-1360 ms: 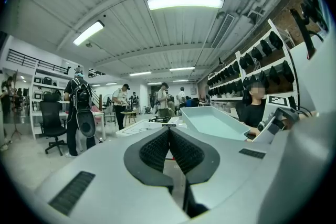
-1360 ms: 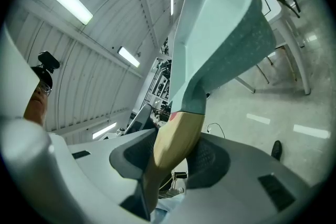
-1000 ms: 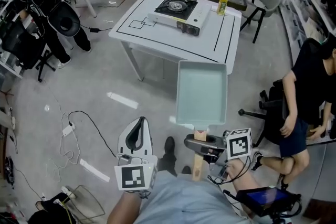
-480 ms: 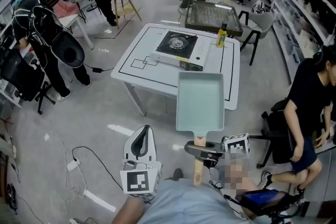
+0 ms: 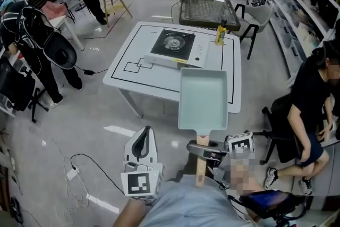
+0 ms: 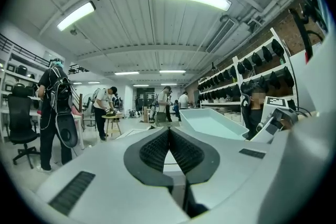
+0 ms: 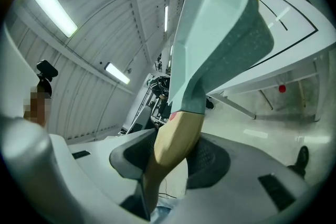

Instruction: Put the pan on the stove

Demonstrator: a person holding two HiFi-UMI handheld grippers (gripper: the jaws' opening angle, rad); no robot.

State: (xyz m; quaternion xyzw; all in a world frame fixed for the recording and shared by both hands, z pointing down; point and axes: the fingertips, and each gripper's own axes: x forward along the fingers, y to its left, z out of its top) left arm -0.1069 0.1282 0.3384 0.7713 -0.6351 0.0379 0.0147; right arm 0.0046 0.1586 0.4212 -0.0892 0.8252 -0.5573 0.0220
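A pale green rectangular pan (image 5: 203, 99) with a wooden handle (image 5: 201, 161) hangs in the air in front of me, level with the near right edge of the white table (image 5: 139, 80). My right gripper (image 5: 204, 149) is shut on the wooden handle (image 7: 168, 157); the pan body (image 7: 210, 34) rises above its jaws. The portable stove (image 5: 175, 45) sits near the far side of the table, well beyond the pan. My left gripper (image 5: 142, 143) is low at the left, shut with nothing in it (image 6: 169, 150); the pan (image 6: 210, 122) shows to its right.
A yellow bottle (image 5: 220, 35) stands on the table right of the stove. A wire-topped cart (image 5: 207, 10) is behind the table. A seated person (image 5: 311, 109) and chair are at the right. A backpack on a stand (image 5: 50, 45) and cables (image 5: 79, 167) lie at the left.
The table and stove have come nearer and lower in the head view as I moved forward. The pan stays held in the right gripper, now overlapping the table's near edge.
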